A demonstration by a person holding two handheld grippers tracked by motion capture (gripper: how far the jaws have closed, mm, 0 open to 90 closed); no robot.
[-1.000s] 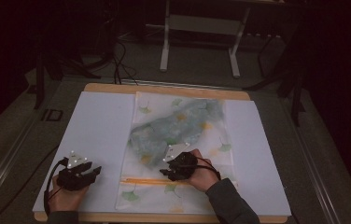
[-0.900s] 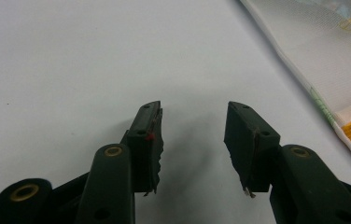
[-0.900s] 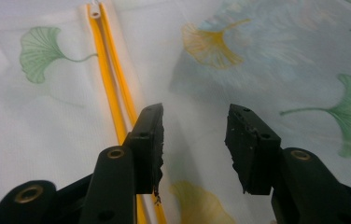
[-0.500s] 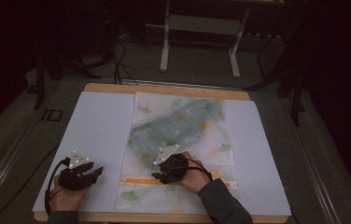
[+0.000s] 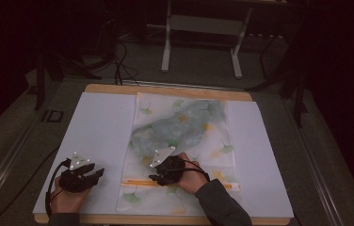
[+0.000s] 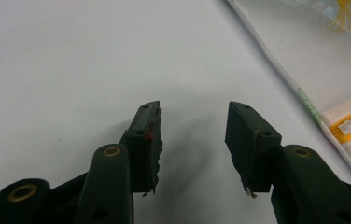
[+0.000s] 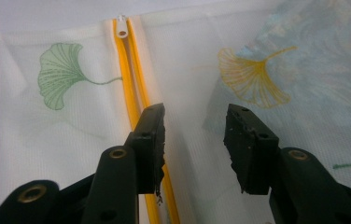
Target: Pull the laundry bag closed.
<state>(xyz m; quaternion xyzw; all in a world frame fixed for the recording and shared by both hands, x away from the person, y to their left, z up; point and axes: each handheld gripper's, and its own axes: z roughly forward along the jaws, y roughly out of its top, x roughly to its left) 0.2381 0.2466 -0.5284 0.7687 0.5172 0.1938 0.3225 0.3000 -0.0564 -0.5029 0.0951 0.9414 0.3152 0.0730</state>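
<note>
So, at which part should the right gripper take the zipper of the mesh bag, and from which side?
Probably the white pull tab at the end of the yellow zipper. It is the one raised part; the rest of the mesh laundry bag lies flat. Come along the zipper line with the right gripper, its open jaws either side of the tab.

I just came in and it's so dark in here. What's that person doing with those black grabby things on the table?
A person is sitting at a table with a hand-held gripper in each hand. The right hand-held gripper is open and hovers over a white mesh bag printed with leaves, right by its yellow zipper. Something blue-grey lies inside the bag. The left hand-held gripper is open too, over the bare white tabletop beside the bag, holding nothing.
</note>
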